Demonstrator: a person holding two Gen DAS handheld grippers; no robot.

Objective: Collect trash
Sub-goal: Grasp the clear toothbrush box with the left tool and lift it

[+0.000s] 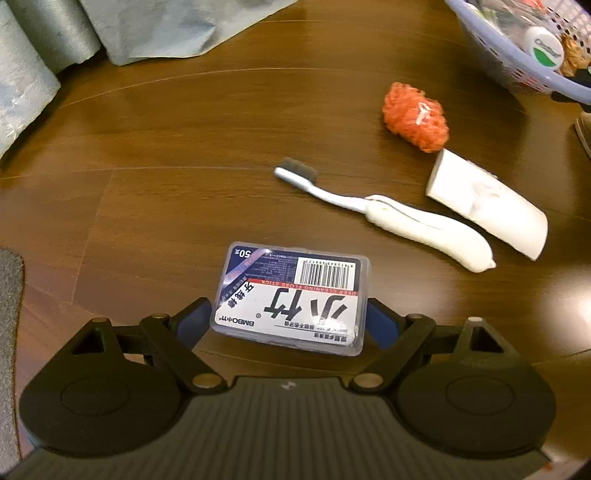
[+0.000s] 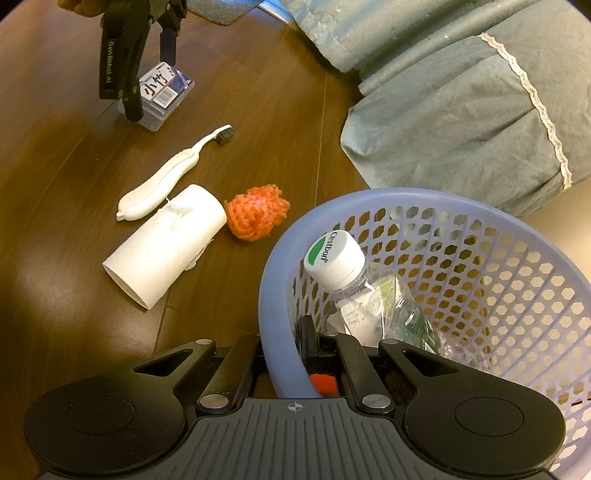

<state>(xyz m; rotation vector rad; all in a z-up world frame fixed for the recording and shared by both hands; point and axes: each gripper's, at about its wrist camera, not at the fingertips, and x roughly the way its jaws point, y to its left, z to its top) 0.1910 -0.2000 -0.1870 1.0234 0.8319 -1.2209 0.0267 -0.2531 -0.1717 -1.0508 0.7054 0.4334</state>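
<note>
A clear plastic floss-pick box point(image 1: 291, 299) point(image 2: 162, 92) lies on the brown wood floor point(image 1: 166, 206). My left gripper point(image 1: 288, 310) point(image 2: 151, 86) is shut on it, one blue pad against each side. Beyond it lie a white toothbrush point(image 1: 388, 214) point(image 2: 166, 177), a white cardboard tube point(image 1: 484, 203) point(image 2: 166, 243) and an orange mesh ball point(image 1: 415, 116) point(image 2: 256, 212). My right gripper point(image 2: 284, 350) is shut on the near rim of a lilac perforated basket point(image 2: 280, 266) point(image 1: 517, 70). Inside the basket is a crushed clear bottle point(image 2: 369, 295) with a white cap.
Teal-grey fabric point(image 1: 147, 26) point(image 2: 461, 92) hangs in folds down to the floor along the far side. A grey rug edge point(image 1: 9, 314) shows at the left. Bare floor point(image 2: 55, 184) lies between the box and the basket.
</note>
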